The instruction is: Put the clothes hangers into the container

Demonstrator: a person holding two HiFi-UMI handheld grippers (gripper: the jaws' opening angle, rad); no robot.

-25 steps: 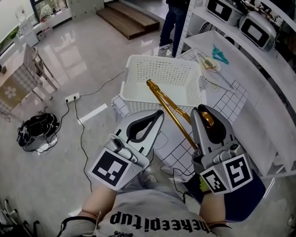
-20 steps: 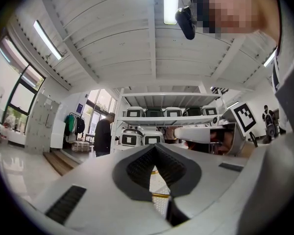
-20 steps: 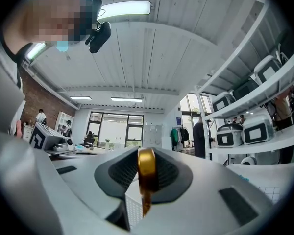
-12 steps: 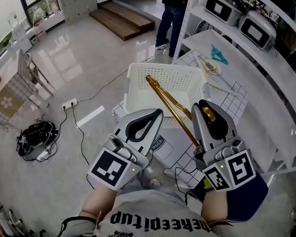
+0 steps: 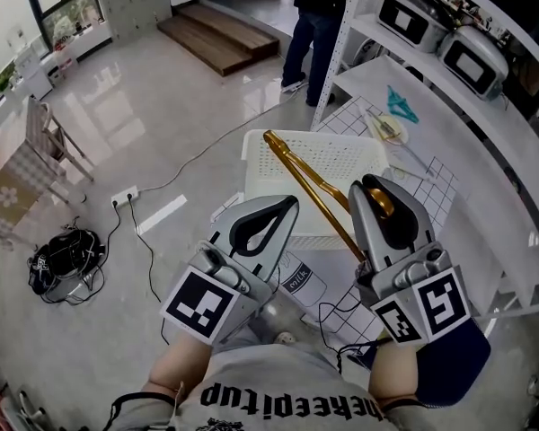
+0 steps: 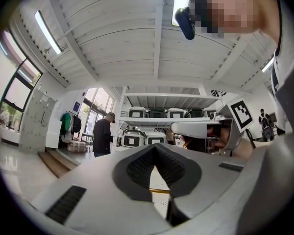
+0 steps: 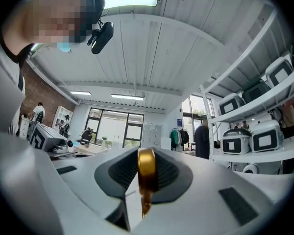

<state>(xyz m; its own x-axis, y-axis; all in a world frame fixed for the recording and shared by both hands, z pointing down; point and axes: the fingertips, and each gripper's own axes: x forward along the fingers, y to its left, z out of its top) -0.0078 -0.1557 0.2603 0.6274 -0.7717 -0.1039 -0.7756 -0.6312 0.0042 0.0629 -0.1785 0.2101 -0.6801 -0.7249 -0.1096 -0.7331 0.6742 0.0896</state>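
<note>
A gold hanger (image 5: 310, 191) is clamped by its hook between the jaws of the right gripper (image 5: 382, 206). Its long axis is slanted up and left, over the white basket (image 5: 249, 164). The left gripper (image 5: 283, 206) is held closed on nothing, just left of the hanger. A teal hanger (image 5: 400, 103) is seen on the shelf behind. A carton (image 5: 296, 281) beneath appears to be marked "milk".
</note>
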